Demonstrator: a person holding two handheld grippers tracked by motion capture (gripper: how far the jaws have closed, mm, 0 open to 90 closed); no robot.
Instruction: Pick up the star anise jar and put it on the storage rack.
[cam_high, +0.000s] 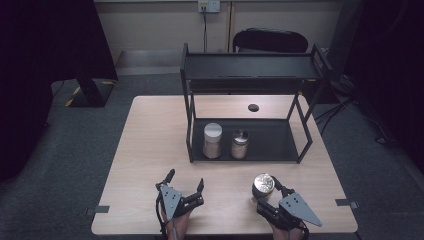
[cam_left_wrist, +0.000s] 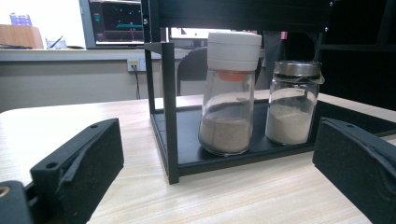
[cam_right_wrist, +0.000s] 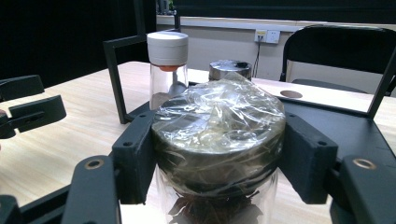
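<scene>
Right gripper (cam_high: 268, 192) clamped on a foil-capped glass jar (cam_high: 262, 185), left gripper (cam_high: 186, 181) jaws wide, empty, near black rack (cam_high: 190, 130) holding two jars.

The right tool (cam_right_wrist: 219, 158) clamps both black jaws on the plastic-wrapped metal lid of a glass jar (cam_right_wrist: 218, 140) holding dark contents. Behind it, a white-capped spice jar (cam_right_wrist: 167, 70) and a metal-lidded jar (cam_right_wrist: 229, 69) stand on the black rack (cam_right_wrist: 355, 130) on the wooden surface (cam_right_wrist: 70, 126).

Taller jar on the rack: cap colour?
White cap, orange ring beneath it; clearest in the left gripper view.
</scene>
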